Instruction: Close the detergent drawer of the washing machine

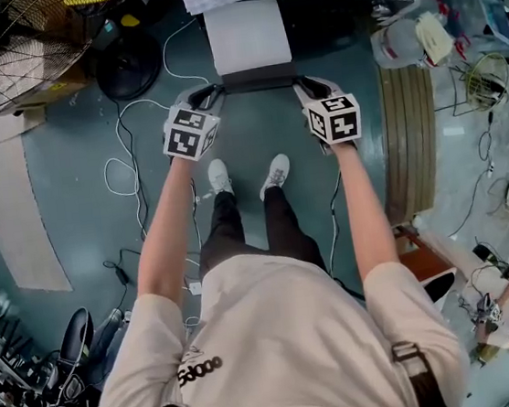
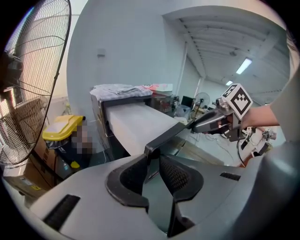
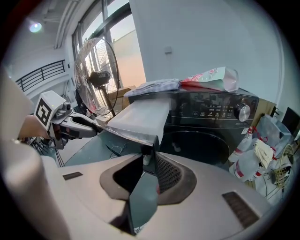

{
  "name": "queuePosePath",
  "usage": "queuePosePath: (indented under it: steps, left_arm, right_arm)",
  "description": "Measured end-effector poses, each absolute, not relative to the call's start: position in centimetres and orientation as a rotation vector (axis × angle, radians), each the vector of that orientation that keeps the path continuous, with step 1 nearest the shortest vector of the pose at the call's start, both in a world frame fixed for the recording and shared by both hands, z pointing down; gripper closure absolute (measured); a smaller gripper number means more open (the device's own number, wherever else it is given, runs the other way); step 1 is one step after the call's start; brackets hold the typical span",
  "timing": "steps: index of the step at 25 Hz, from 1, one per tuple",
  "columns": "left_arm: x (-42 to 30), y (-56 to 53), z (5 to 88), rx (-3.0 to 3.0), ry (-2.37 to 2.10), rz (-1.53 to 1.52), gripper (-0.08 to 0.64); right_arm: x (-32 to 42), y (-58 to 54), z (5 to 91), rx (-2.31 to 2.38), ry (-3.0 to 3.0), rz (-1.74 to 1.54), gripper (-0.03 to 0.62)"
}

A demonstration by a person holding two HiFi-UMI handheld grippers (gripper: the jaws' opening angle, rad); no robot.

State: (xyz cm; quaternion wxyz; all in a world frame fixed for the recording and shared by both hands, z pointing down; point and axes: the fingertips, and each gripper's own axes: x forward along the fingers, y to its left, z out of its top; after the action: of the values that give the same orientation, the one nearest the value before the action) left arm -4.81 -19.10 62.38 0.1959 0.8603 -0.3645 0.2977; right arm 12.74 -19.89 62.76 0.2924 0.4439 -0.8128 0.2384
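Plainly not shut yet: both claws clamped on the drawer's front lip

Left claw has its pads pinched on the left end of the dark front lip, and right claw is pinched on the opposite end of that same lip, with nothing else between either pair of jaws; just beyond the jaws the white detergent drawer stretches away, standing far out of the washing machine, whose dark panel and round door lie past the right claw and to its right; further off a folded cloth and a pink packet lie on the machine's top, and a standing fan rises out to the left claw's left; by my reading the hold is made and the whole push inward remains
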Motion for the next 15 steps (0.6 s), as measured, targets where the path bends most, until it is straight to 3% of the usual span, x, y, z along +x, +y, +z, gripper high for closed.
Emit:
queuePosePath:
  steps: [15]
  left_arm:
    - [-4.83,-19.10,62.71,2.389,-1.034,0.803,0.471]
  right_arm:
    - [12.79,-19.87,63.27,1.205,-2.182,0.623,0.515]
